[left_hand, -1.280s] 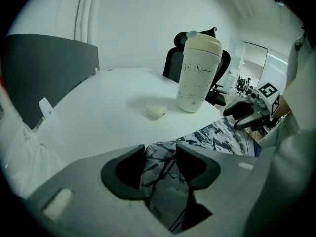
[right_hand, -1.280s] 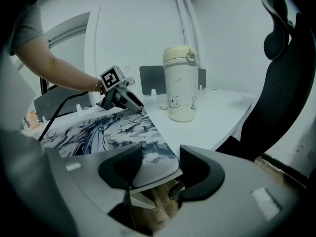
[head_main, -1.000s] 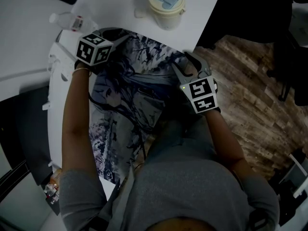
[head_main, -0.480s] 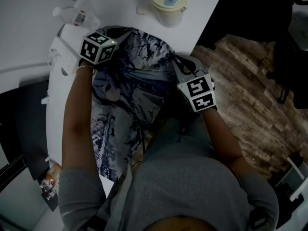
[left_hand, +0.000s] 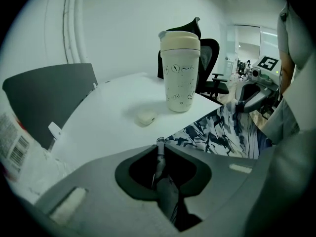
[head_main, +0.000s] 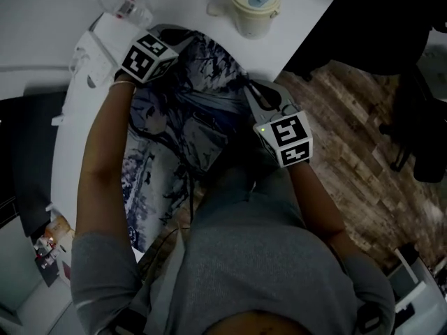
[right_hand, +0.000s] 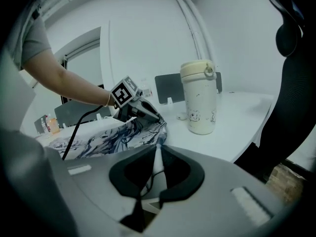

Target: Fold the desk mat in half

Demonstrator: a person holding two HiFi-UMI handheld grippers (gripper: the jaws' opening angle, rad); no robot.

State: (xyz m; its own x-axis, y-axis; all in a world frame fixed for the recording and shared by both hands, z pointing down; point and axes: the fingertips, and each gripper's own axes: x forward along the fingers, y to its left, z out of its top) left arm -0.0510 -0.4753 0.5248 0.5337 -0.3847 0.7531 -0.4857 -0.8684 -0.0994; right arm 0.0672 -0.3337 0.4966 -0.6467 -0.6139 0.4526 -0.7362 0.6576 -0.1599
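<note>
The desk mat [head_main: 174,128], printed with a blue and white drawing, lies on the white desk [head_main: 181,9] and runs away from the person. My left gripper [head_main: 180,40] is shut on the mat's far left corner [left_hand: 222,130]; in the left gripper view the pinched edge shows between its fingertips [left_hand: 159,144]. My right gripper [head_main: 250,91] is shut on the far right corner, whose thin edge stands between its fingertips [right_hand: 159,147]. Both sets of jaws have just been closing onto the mat. The far edge [right_hand: 143,127] is lifted and bunched between the two grippers.
A cream tumbler [head_main: 255,2] stands just beyond the mat, with a small white case [left_hand: 146,117] beside it. A plastic bottle [head_main: 122,4] and a white power strip [head_main: 87,54] lie at the far left. Wooden floor [head_main: 349,138] lies right of the desk edge.
Both grippers have closed on the mat's far corners. The right gripper has risen a little with its corner, and the far edge has come up off the desk.
</note>
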